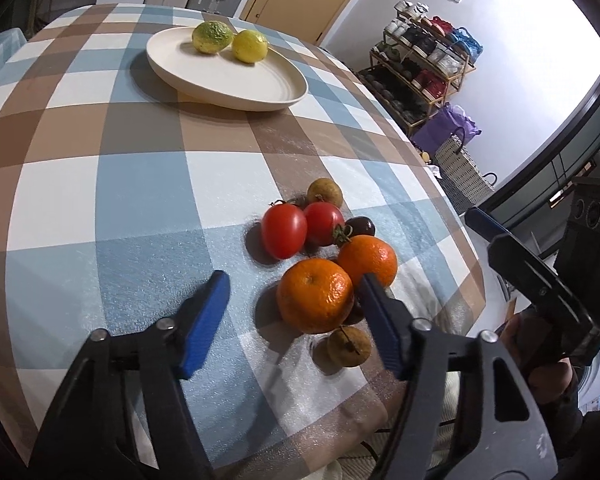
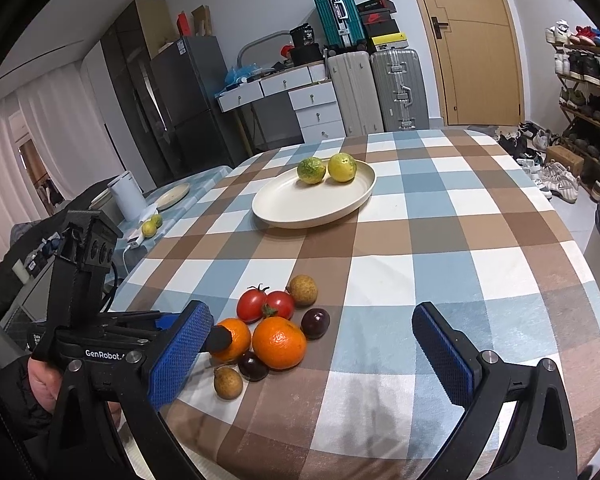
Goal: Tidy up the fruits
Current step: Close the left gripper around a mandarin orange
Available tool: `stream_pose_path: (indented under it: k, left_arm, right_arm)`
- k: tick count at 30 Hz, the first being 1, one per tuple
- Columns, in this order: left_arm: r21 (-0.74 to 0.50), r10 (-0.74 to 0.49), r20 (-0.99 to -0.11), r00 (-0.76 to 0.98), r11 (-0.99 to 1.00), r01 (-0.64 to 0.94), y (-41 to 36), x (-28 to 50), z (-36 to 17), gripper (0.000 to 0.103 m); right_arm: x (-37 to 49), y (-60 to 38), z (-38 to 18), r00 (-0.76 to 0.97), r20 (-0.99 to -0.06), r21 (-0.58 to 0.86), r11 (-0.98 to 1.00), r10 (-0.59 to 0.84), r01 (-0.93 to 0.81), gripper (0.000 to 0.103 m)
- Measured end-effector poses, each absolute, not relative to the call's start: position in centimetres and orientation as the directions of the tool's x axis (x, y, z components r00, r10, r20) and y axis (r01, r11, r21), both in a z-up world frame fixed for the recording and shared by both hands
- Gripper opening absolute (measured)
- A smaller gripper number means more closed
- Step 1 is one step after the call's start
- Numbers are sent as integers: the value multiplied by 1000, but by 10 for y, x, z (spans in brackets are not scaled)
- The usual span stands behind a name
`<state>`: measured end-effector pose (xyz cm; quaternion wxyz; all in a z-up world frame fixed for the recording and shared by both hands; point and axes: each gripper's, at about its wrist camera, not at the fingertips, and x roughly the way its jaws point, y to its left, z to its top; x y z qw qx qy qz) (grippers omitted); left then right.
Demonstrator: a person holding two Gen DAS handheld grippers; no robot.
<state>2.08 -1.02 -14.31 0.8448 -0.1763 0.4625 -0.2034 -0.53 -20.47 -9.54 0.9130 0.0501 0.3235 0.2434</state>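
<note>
Near the table's front edge lies a pile of fruit: two oranges, two red tomatoes [image 1: 284, 230], two brown longans and dark plums [image 2: 315, 323]. My left gripper [image 1: 293, 280] straddles the nearer orange [image 1: 316, 296]. Its right pad touches the peel, and its left pad stands apart with tablecloth showing between. In the right wrist view one of its fingertips [image 2: 220, 338] crosses that orange [image 2: 236, 340]. My right gripper [image 2: 310, 316] hovers wide open and empty over the pile. Farther back, a cream plate [image 1: 220, 92] holds two yellow-green citrus fruits [image 1: 212, 38].
The checked tablecloth [image 2: 440, 240] drops off close behind the pile. A side table at the left carries a white kettle [image 2: 128, 196] and a small plate. Suitcases [image 2: 380, 88] and a shoe rack [image 1: 424, 64] stand beyond. A hand [image 2: 40, 384] holds the left gripper.
</note>
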Motion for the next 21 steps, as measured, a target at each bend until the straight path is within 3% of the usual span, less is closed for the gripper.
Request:
stream_pose_path:
  k: [5, 21]
  left_arm:
    - [-507, -547, -694, 468, 833, 222, -16, 19, -144, 38]
    - [-519, -545, -662, 514, 828, 210, 3, 15, -133, 37]
  right_arm:
    - [-5, -205, -96, 671, -567, 251, 876, 478, -412, 103]
    - [-1, -201, -112, 618, -596, 304, 857, 512, -417, 103]
